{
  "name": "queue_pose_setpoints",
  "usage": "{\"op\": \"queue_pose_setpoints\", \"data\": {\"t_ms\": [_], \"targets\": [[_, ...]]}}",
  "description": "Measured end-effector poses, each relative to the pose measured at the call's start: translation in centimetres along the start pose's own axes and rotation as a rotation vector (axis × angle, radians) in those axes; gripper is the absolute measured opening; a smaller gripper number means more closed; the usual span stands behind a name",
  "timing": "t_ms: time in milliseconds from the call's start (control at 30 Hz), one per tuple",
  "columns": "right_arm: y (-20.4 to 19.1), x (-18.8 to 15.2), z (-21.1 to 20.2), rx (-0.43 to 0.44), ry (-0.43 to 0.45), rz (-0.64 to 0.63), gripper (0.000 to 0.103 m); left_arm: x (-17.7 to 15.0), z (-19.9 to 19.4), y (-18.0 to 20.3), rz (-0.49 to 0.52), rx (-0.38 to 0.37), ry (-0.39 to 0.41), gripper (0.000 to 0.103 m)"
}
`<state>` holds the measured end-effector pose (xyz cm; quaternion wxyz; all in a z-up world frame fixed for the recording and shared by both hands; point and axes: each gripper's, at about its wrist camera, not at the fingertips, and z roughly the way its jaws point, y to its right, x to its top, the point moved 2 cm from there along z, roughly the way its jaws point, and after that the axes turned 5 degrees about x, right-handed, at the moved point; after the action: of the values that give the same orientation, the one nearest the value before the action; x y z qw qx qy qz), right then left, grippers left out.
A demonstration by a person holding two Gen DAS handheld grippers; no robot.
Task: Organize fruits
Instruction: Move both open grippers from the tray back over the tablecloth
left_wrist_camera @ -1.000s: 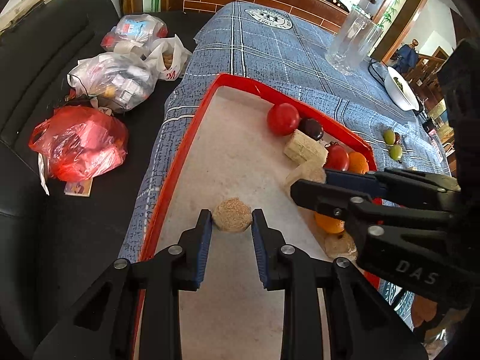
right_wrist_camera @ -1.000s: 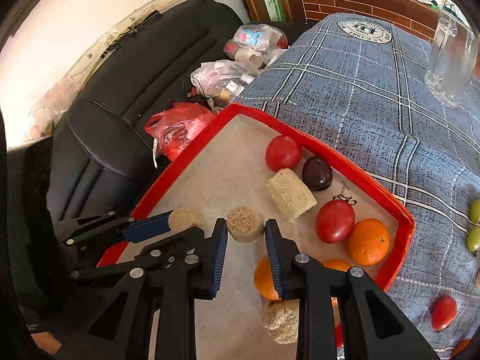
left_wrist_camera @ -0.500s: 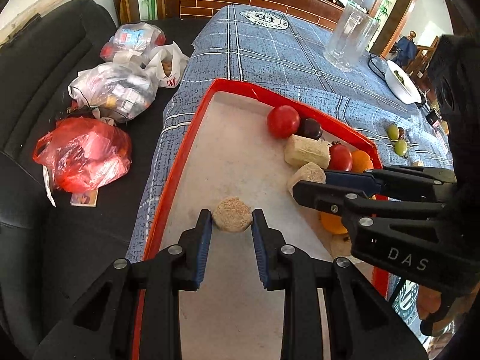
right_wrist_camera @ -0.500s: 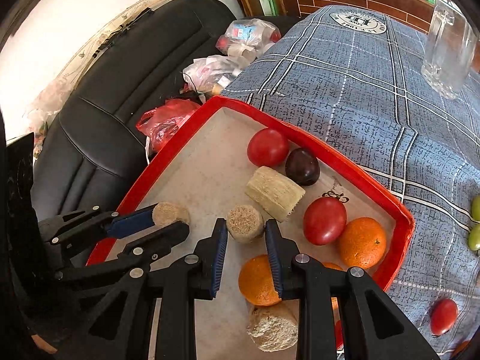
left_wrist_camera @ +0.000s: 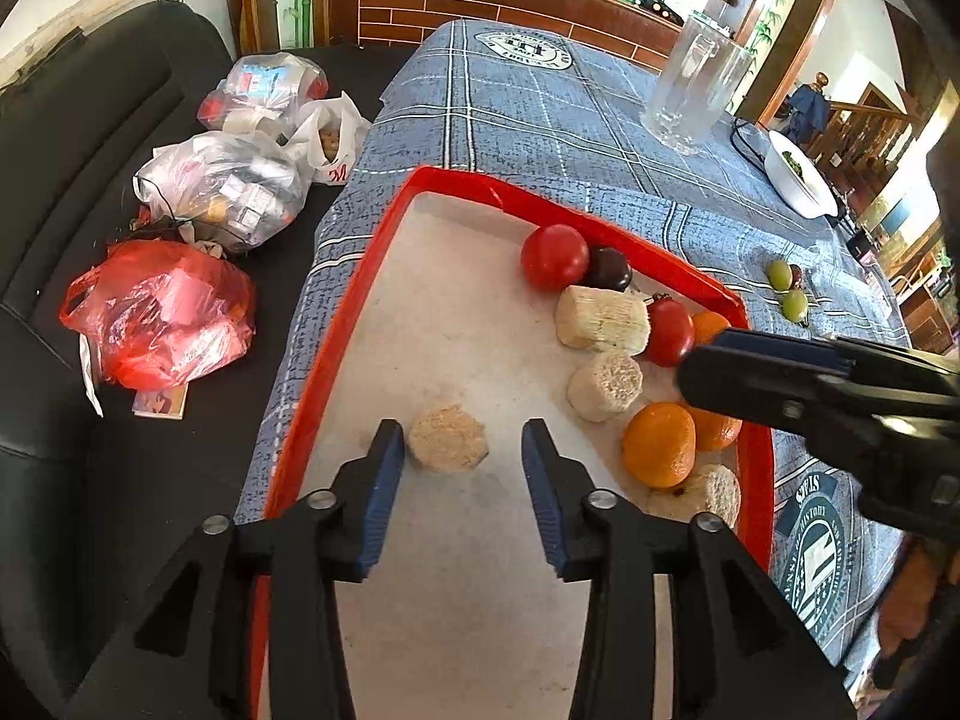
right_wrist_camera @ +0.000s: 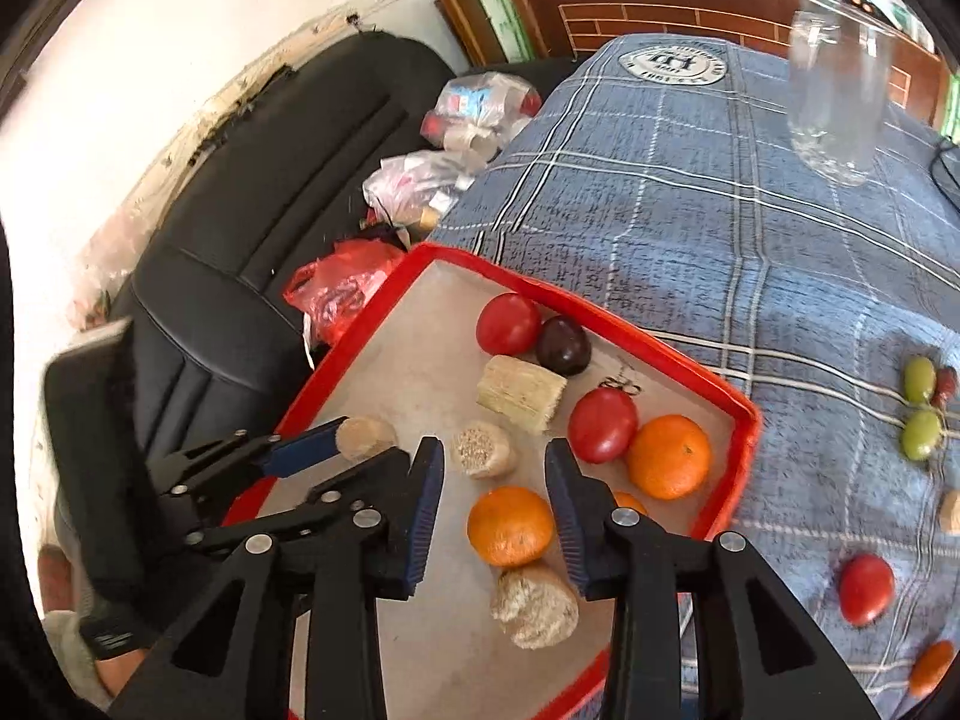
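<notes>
While both of my tools hang over the red-rimmed plastic tray, each has just let go of a short tan fibrous stub of cut cane. My left gripper has just been opening; its jaws now stand a modest way apart, and the round stub sits on the tray's pale liner between the blue pads, close to the left pad but no longer pinched. My right gripper has likewise just been opening, and its own stub stands on end just beyond the tips, free of both pads. So I hold nothing.

Most of the fruit is already gathered at the tray's far corner: a red tomato, a dark plum, a longer cane piece, a second tomato and two oranges. Still loose on the blue checked cloth are green grapes, a small red tomato and another orange at the picture's edge.

To finish this release cleanly, I judge I should widen further before lifting, then draw straight back and up so neither pad drags a stub over. The right tool should mind the near orange right under its tips.
</notes>
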<state>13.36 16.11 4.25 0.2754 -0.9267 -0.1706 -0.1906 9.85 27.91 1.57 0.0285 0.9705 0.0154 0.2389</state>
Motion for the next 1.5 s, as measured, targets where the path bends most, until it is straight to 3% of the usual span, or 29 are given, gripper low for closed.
{"op": "queue_pose_setpoints", "data": {"t_ms": [200, 300, 433, 500, 867, 1133, 1333, 1500], "targets": [[1.1, -1.6, -3.3, -0.009, 0.041, 0.032, 0.042, 0.0, 0.0, 0.5, -0.006, 0.000, -0.003, 0.062], [2.1, -3.1, -4.8, -0.028, 0.063, 0.054, 0.052, -0.3, -0.1, 0.6, -0.025, 0.011, -0.007, 0.063], [3.9, -5.4, -6.1, -0.053, 0.055, 0.088, 0.055, -0.7, -0.5, 0.6, -0.034, 0.030, -0.011, 0.063], [4.7, -6.6, -6.7, -0.070, 0.053, 0.104, 0.063, -0.8, -1.0, 0.8, -0.032, 0.037, -0.006, 0.063], [9.9, -13.2, -11.7, -0.120, 0.066, 0.189, 0.066, -1.7, -3.9, 2.3, -0.067, 0.045, 0.036, 0.068], [14.7, -17.0, -15.7, -0.170, 0.099, 0.290, 0.066, -1.8, -5.0, 9.0, 0.019, -0.037, 0.046, 0.068], [16.7, -18.2, -17.8, -0.184, 0.129, 0.318, 0.066, -1.8, -4.5, 16.0, 0.142, -0.099, 0.022, 0.068], [18.1, -18.5, -18.5, -0.202, 0.137, 0.335, 0.062, -1.8, -3.6, 19.5, 0.207, -0.128, -0.009, 0.068]]}}
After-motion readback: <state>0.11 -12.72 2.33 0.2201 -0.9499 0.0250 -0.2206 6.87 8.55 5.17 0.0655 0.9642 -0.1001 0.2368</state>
